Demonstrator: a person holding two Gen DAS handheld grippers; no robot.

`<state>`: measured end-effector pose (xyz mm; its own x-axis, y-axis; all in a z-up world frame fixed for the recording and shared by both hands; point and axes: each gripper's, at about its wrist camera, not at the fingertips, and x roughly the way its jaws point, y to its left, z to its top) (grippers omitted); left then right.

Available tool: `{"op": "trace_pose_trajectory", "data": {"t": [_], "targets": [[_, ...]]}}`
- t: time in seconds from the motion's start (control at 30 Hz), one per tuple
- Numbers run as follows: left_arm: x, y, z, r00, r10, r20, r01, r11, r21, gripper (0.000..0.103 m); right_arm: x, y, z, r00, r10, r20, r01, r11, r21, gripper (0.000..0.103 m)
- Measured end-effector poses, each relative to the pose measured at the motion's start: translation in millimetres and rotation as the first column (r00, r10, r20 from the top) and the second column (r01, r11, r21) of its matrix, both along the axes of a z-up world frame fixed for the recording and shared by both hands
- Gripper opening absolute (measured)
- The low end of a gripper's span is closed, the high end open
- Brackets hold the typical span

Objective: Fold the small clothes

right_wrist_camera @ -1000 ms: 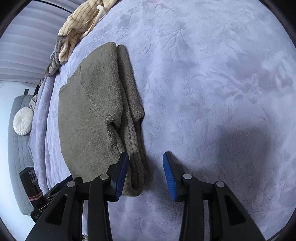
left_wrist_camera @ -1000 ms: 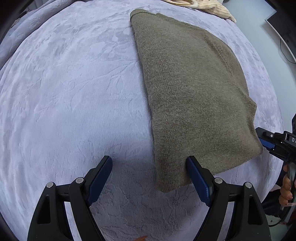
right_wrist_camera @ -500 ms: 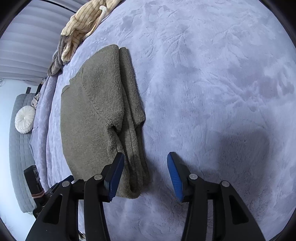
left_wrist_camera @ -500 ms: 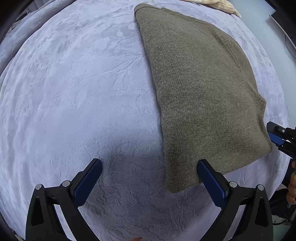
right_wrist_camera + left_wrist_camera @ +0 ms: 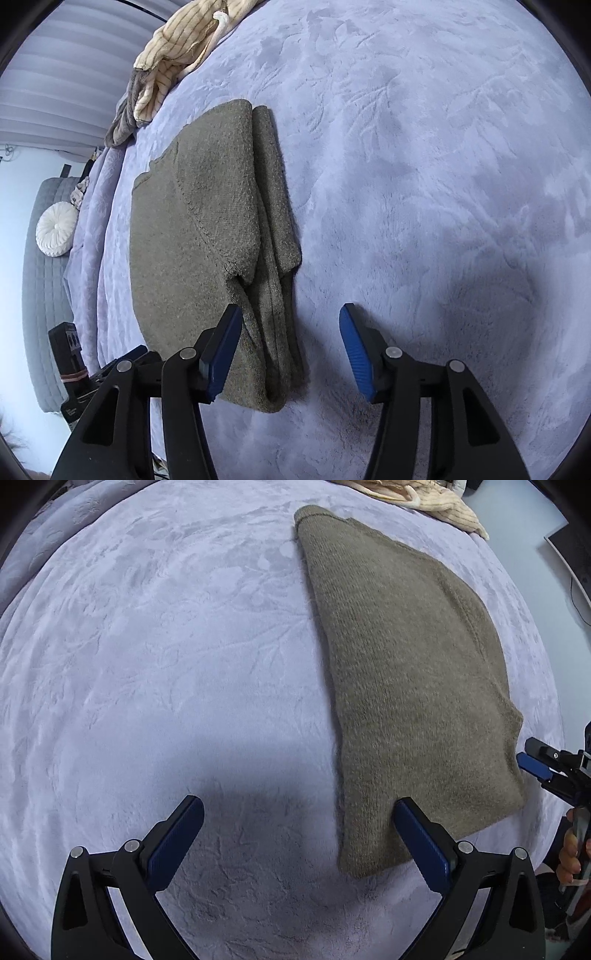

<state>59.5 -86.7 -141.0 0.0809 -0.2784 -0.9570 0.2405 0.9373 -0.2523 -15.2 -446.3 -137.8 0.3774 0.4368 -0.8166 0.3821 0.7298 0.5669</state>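
Lengthwise across the pale lilac blanket (image 5: 177,672) an olive knitted garment (image 5: 406,672) is laid, already folded into a long narrow strip whose long axis runs away from both cameras toward the far edge of the bed. Its near short end is where both tools are gathered. In the left wrist view the left gripper (image 5: 299,843) is seen spread wide and released, nothing pressed between its pads; its right finger stands over the near corner of the knit while the other stands over bare blanket, so the strip's long edge falls inside the gap. In the right wrist view the right gripper (image 5: 291,350) is seen likewise parted, its jaws just having been opening, with the layered near edge of the garment lying between them but not clenched. The two hands are judged about equally near that end, one at each corner, so a fold along the long axis would be begun from here. No container is seen; only a striped cream cloth (image 5: 177,48) is heaped at the far edge, well apart.
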Motion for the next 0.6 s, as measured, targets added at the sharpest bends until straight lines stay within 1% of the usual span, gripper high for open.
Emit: {"op": "trace_pose_trajectory", "data": {"t": [0.17, 0.37, 0.5, 0.6], "targets": [[24.7, 2.9, 7.5, 0.999, 0.033, 0.01, -0.032, 0.997, -0.067, 0.103, 12.8, -13.4, 2.3, 1.0, -0.005, 0.03, 0.004, 1.0, 0.03, 0.059], [50.6, -15.8, 11.2, 0.999, 0.047, 0.006, -0.045, 0.988, -0.146, 0.103, 36.7, -21.9, -4.3, 0.999, 0.029, 0.043, -0.032, 0.997, 0.068, 0.06], [58.4, -30.7, 9.2, 0.999, 0.05, 0.014, -0.047, 0.988, -0.144, 0.103, 52.0, -25.9, -8.7, 0.997, 0.039, 0.063, -0.044, 0.995, 0.093, 0.06], [57.6, -39.4, 9.9, 0.999, 0.048, 0.025, -0.044, 0.99, -0.135, 0.103, 68.2, -25.8, -7.0, 0.991, 0.051, 0.128, -0.068, 0.988, 0.135, 0.06]]}}
